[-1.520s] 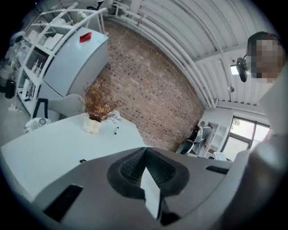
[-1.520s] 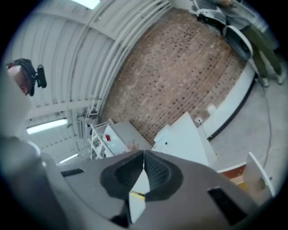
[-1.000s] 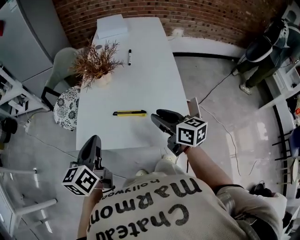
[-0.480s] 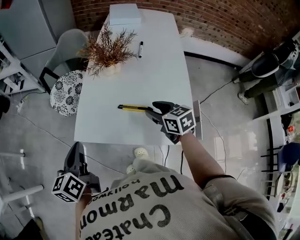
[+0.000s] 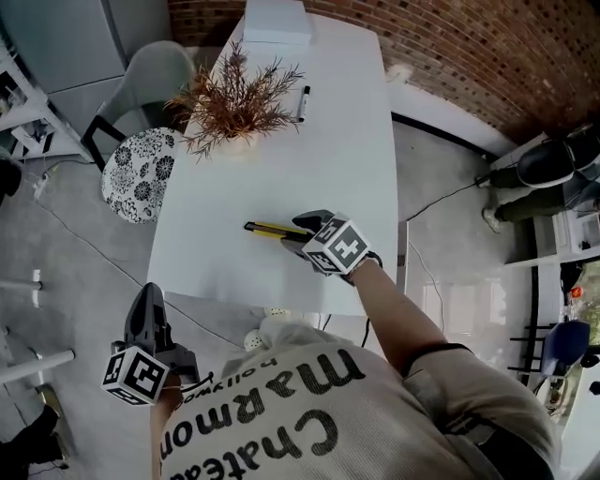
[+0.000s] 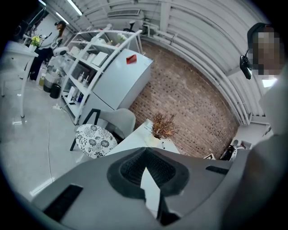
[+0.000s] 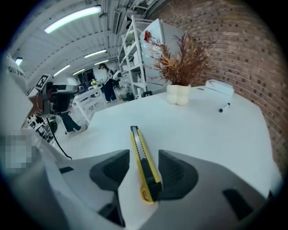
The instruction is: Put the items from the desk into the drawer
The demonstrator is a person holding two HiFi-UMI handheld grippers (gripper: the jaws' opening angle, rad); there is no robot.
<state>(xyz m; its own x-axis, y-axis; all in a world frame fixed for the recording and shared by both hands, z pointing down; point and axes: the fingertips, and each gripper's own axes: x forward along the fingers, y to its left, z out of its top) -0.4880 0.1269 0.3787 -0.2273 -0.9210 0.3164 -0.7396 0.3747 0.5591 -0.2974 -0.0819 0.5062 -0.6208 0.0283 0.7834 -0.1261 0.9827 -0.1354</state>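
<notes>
A yellow and black utility knife (image 5: 265,227) lies flat on the white desk (image 5: 309,159) near its front edge. My right gripper (image 5: 298,232) is down at the knife's near end and open, its jaws just having been opening. In the right gripper view the knife (image 7: 137,141) lies between the two pads, closer to the right one. A black marker (image 5: 302,103) lies farther back beside the plant. My left gripper (image 5: 150,295) hangs shut off the desk's front left corner, above the floor, and in its own view its tips (image 6: 145,155) meet with nothing held.
A dried plant in a white pot (image 5: 234,98) stands at the desk's left side. A white box (image 5: 275,21) sits at the far end by the brick wall. A patterned chair (image 5: 141,178) is left of the desk. A grey fridge (image 6: 119,81) and shelves stand beyond it.
My right gripper has come down and forward from above the desk's front edge to the knife, now straddling its near end. The left gripper has moved left and lower.
</notes>
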